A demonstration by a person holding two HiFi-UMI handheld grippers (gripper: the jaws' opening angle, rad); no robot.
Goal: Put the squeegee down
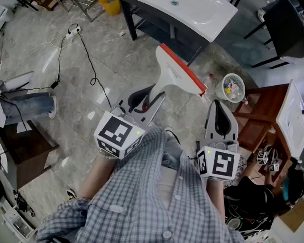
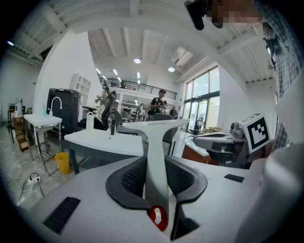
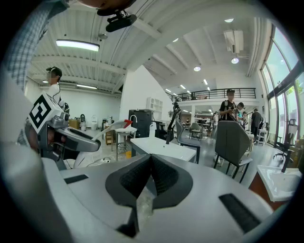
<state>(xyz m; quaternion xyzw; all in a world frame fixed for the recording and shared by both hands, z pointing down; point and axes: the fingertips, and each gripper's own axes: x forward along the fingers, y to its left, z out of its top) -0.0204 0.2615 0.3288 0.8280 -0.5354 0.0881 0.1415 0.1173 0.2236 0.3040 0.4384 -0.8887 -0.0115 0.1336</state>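
The left gripper (image 1: 150,101) clamps its black ribbed pads on the white plastic handle of the squeegee (image 1: 176,72), which sticks straight out ahead of the jaws, in the air above a glossy marbled floor (image 1: 65,82). Its wide T-shaped head, edged with a red strip, points toward a white table (image 1: 187,8). The right gripper (image 1: 221,121), alongside, has its jaws pressed together on nothing.

The right gripper (image 3: 151,159) has its dark pads closed tip to tip, with nothing between them; at the near left the left gripper (image 3: 85,140) carries a white squeegee (image 3: 111,126) with a red edge; farther off stand a white table (image 3: 164,147) and a grey chair (image 3: 232,140); people (image 3: 230,108) stand at the far right.
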